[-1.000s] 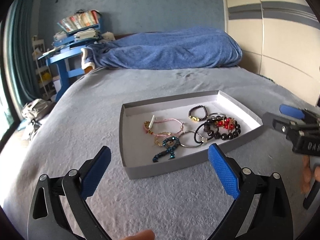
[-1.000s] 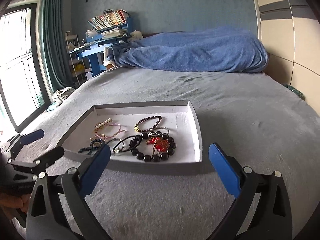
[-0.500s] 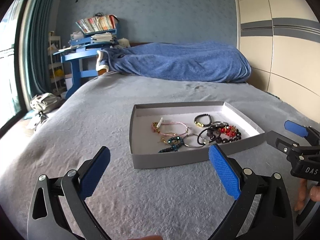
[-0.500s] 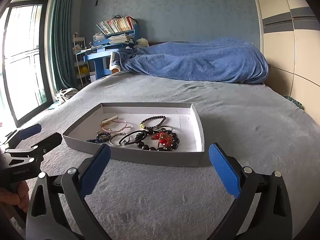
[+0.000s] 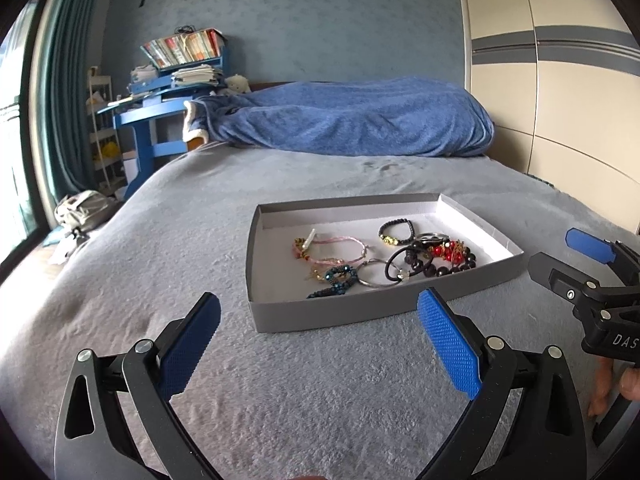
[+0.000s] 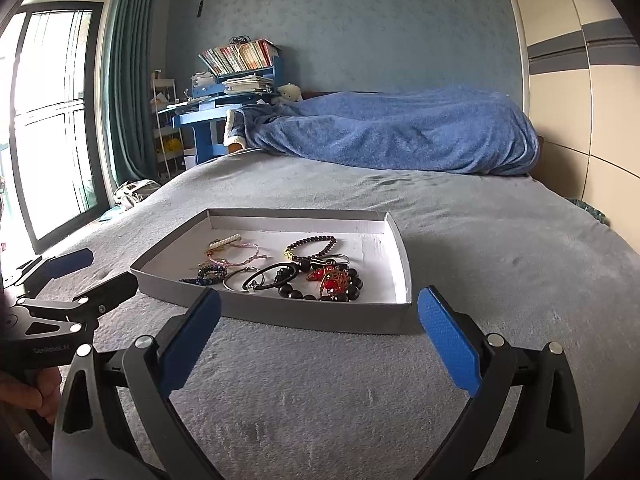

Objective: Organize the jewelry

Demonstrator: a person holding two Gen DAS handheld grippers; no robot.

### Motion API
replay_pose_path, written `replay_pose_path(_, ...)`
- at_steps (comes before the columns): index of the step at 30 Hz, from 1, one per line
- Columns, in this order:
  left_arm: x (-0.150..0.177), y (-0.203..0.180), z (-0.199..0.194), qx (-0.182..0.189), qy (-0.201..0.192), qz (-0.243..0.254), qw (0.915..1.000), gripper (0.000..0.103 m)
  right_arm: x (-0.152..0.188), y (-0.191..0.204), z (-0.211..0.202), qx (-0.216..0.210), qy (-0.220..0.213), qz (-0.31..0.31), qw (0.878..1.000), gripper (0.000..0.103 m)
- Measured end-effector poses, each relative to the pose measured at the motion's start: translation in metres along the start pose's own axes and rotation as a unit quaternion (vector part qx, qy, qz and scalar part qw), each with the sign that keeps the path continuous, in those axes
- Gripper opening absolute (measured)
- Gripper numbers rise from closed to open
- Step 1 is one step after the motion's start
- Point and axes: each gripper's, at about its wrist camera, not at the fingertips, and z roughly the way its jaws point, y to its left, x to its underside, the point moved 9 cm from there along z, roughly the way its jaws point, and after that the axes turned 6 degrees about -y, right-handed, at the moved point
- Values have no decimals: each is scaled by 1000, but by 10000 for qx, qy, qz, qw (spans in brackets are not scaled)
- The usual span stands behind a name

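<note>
A shallow grey tray (image 5: 276, 322) (image 6: 320, 320) lies on the grey bed cover. It holds several pieces of jewelry: a pink cord bracelet (image 5: 340, 246) (image 6: 236, 252), a dark bead bracelet (image 5: 396, 232) (image 6: 310, 246), a black and red bead pile (image 5: 444, 254) (image 6: 332, 280), a metal ring (image 5: 374, 274) (image 6: 240, 278) and a teal beaded piece (image 5: 338, 278) (image 6: 206, 272). My left gripper (image 5: 318, 344) is open and empty, near the tray's front edge; it shows at the left of the right wrist view (image 6: 72, 276). My right gripper (image 6: 318, 344) is open and empty, in front of the tray; it shows in the left wrist view (image 5: 568, 256).
A blue blanket (image 5: 352, 120) (image 6: 396, 132) is heaped at the far end of the bed. A blue desk with books (image 5: 160, 92) (image 6: 224, 92) stands beyond the bed at left. A wardrobe (image 5: 560, 100) lines the right side. A window (image 6: 52, 120) is at left.
Both grippers have dropped lower and tilted up, so the tray looks flatter and more of the room shows. Both grippers stay open and empty. The jewelry has not moved.
</note>
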Motion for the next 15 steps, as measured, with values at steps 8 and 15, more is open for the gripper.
replay_pose_path(8, 0, 0, 1, 6, 9, 0, 10000, 98, 1, 1, 1, 1, 11, 10, 10000, 97)
replay_pose_path(15, 1, -1, 2, 2, 41, 18, 10000, 98, 4, 1, 3, -22, 44, 22, 10000, 97)
